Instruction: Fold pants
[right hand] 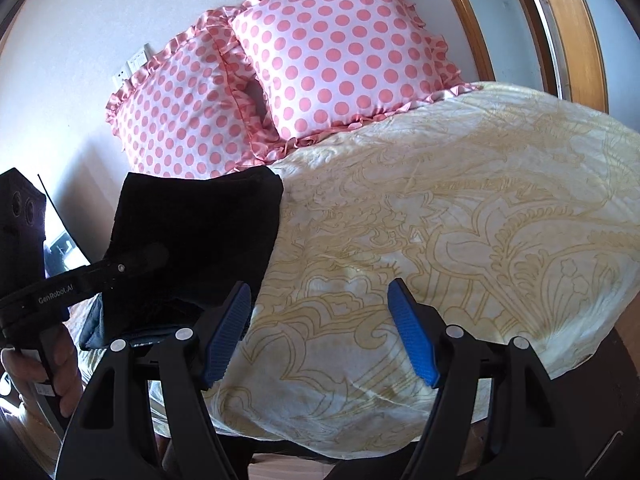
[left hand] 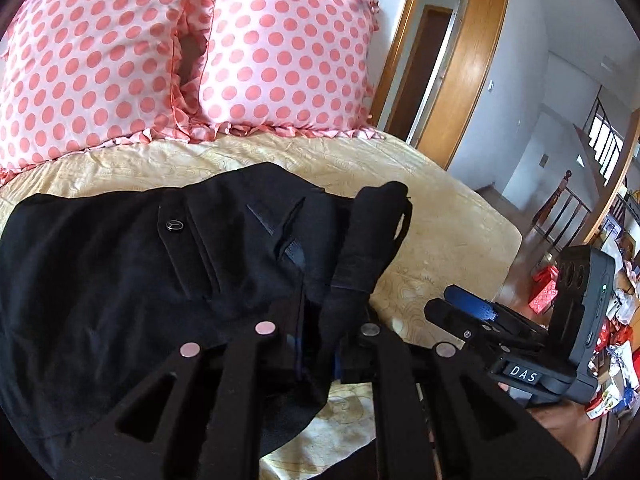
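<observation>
Black pants lie bunched on the yellow patterned bed cover, waist button facing up. My left gripper is shut on a fold of the pants and holds it a little above the bed. In the right wrist view the pants show as a folded dark block at the left, with the left gripper clamped on them. My right gripper is open and empty above the bed cover, to the right of the pants. It also shows in the left wrist view.
Two pink polka-dot pillows lean against the wall at the head of the bed. A wooden door frame and a cluttered room lie to the right. The bed's edge is just below my right gripper.
</observation>
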A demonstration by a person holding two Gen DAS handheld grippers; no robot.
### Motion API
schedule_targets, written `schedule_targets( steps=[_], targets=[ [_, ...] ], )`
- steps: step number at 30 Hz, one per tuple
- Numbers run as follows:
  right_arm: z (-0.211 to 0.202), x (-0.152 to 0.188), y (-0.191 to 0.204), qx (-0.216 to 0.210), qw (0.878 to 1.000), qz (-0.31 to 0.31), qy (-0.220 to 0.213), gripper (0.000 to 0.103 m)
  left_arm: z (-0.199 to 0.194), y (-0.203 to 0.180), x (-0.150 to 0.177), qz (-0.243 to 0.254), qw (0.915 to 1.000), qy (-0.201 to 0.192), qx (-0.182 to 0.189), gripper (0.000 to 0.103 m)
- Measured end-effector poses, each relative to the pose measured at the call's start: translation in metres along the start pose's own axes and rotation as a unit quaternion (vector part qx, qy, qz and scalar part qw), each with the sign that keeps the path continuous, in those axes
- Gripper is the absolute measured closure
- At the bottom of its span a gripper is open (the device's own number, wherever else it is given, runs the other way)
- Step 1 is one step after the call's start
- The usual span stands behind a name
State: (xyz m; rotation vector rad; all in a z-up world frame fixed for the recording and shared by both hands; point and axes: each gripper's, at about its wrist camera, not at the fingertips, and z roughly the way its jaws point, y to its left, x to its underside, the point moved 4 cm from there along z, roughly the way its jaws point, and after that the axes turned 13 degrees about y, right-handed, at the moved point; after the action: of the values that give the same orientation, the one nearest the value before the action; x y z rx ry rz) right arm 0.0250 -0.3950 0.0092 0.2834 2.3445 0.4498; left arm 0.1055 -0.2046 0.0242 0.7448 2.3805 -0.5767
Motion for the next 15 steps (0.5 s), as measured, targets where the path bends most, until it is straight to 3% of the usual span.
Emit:
schedule_targets(
  steps=[3,8,11,12,13,15],
  targets=[
    [-0.001,-0.004,-0.001,0.007,1.000,0.002,-0.006,0.031,0.014,-0.006,0.015,0.018,0.9996,0.017,-0.012,0.094],
    [-0.005,-0.014,0.003,0.003,1.000,0.003,-0.023,0.031,0.019,-0.015,0.028,0.050,0.9976,-0.010,-0.046,0.092],
    [-0.011,-0.031,0.009,-0.008,0.999,-0.005,-0.037,0.031,0.015,-0.011,0.028,0.037,0.9984,-0.020,-0.039,0.085],
    [-0.014,-0.037,0.012,-0.015,0.999,-0.009,-0.043,0.031,0.013,-0.011,0.029,0.037,0.9985,-0.022,-0.032,0.076],
    [-0.016,-0.042,0.015,-0.019,0.999,-0.011,-0.047,0.031,0.008,-0.013,0.031,0.043,0.9987,-0.026,-0.013,0.045],
    [-0.021,-0.055,0.025,-0.023,0.998,-0.028,-0.056,0.031,-0.005,-0.018,0.039,0.046,0.9981,-0.041,-0.003,0.003]
  ],
)
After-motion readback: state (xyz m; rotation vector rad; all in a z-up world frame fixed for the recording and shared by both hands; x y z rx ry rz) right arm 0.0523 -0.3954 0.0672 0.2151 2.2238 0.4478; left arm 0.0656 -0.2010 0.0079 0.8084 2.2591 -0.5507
